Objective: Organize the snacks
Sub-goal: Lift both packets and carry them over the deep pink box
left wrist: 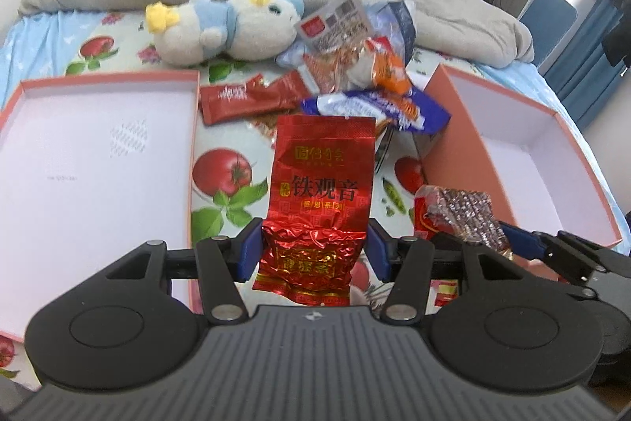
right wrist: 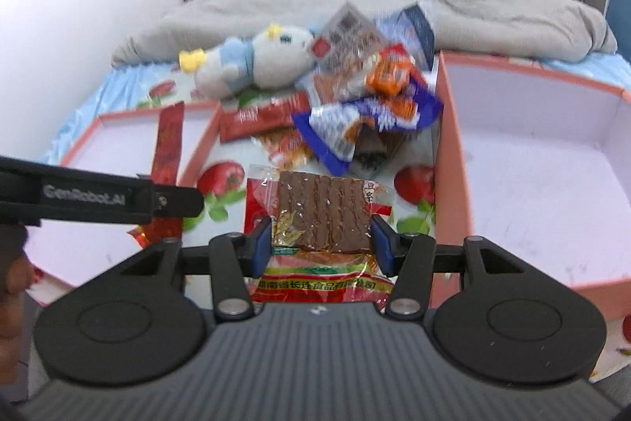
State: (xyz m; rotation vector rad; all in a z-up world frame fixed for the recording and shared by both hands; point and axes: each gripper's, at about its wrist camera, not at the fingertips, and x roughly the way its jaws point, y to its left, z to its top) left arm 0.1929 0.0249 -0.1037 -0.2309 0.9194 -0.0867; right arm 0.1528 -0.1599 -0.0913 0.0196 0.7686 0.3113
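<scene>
Left gripper [left wrist: 315,251] clamping red tea packet [left wrist: 321,184] by crinkled lower part; packet standing ahead of gripper, over bed. Right gripper [right wrist: 321,243] clamping brown snack packet [right wrist: 321,219]. Risk: slippery foil sliding out before reaching pink box [right wrist: 532,160] beside right gripper.

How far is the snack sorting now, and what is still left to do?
Done: nothing yet; the left box and right box hold no snacks. In hand: the left gripper grips a red tea packet, the right gripper a tofu packet. Left: boxing both and the snack pile.
</scene>
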